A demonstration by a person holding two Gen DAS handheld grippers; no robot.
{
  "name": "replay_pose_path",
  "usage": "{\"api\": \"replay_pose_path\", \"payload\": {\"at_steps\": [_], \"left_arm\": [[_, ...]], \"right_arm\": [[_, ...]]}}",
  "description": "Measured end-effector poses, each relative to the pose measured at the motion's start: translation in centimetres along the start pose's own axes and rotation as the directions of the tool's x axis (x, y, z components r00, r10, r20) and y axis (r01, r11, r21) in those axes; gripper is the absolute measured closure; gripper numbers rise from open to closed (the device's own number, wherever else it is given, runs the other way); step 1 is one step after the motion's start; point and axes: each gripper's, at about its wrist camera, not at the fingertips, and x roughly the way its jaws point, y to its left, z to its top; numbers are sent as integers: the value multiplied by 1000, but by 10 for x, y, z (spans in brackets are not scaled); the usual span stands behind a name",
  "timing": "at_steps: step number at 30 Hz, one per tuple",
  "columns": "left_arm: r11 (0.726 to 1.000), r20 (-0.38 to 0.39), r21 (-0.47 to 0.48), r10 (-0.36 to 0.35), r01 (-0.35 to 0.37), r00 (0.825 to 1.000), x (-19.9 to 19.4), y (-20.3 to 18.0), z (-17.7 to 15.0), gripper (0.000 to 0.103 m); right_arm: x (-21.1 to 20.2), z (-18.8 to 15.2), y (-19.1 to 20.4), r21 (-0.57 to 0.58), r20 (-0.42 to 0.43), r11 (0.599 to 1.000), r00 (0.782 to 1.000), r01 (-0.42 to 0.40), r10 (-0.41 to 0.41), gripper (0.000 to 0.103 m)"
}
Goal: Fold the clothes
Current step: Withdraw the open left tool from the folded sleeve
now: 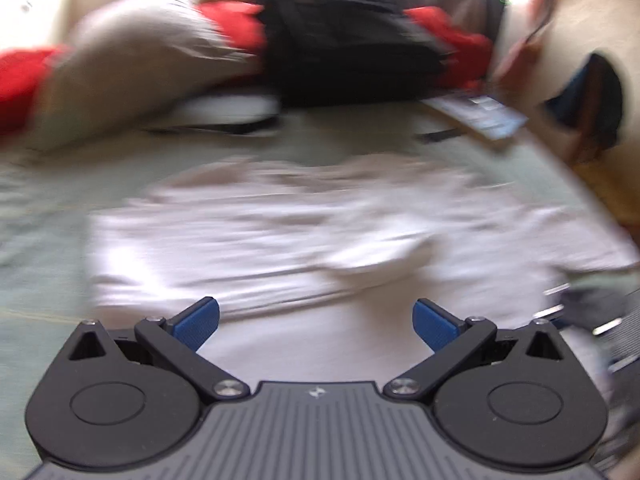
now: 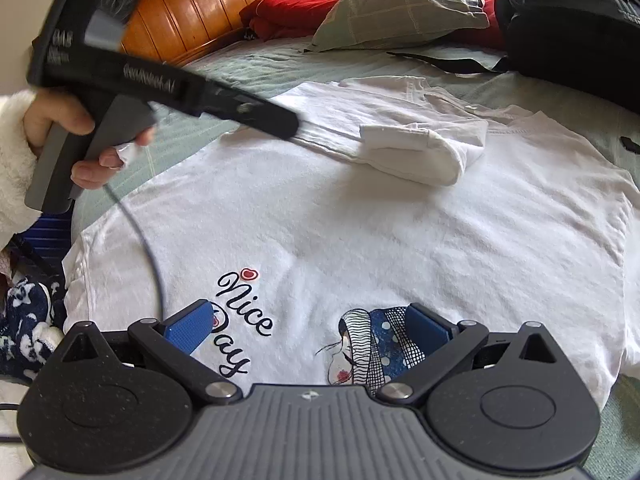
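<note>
Lying flat on the bed (image 2: 248, 60) is the white T-shirt (image 2: 320, 216), spread with its print of "Nice Day" and a drawn figure facing up, and I am taking it as my landmark. My right gripper (image 2: 308, 330) is hovering just over the printed end of the T-shirt, its jaws spread wide and gripping nothing. My left gripper (image 1: 316, 320) is also standing released, jaws wide apart over the same white cloth, though that view is smeared by blur. From the right wrist view I am seeing the left gripper's black body (image 2: 168, 88) reaching over the T-shirt's far left edge, with my hand (image 2: 80, 136) wrapping its grey handle and a fluffy white sleeve (image 2: 12, 168) showing at the wrist. A small folded white piece (image 2: 416, 152) is resting on the T-shirt's far half, touching it. Beyond the T-shirt a grey pillow (image 2: 404, 8) and a red pillow (image 2: 296, 4) are leaning near the wooden headboard (image 2: 208, 4), and a black bag (image 2: 572, 28) is sitting at the far right.
</note>
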Motion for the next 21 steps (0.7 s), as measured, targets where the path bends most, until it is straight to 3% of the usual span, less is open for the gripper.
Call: {"api": "replay_pose_path", "payload": {"at_steps": [2,4,6,10,14,16,21], "left_arm": [[979,0,78,187,-187,982,10,12,-9,1],[949,-34,108,301,-296,953,28,27,-15,1],[936,-58,99,344,-338,937,45,42,-19,1],[921,-18,23,390,-389,921,60,65,-16,1],[889,-18,13,459,-459,888,66,87,-18,1],[892,-16,-23,452,-452,892,62,101,-26,0],[924,-3,-162,350,-346,937,52,128,-44,0]], "right_arm": [[0,0,1,2,2,1000,1000,-1,1,0],[0,0,0,2,3,1000,1000,-2,2,0],[-1,0,-1,3,3,1000,1000,-4,4,0],[-2,0,-2,7,5,1000,1000,-8,8,0],[-2,0,-2,11,7,1000,1000,-12,12,0],[-2,0,-3,15,8,1000,1000,-17,17,0],[-1,0,-5,21,9,1000,1000,-19,19,0]]}}
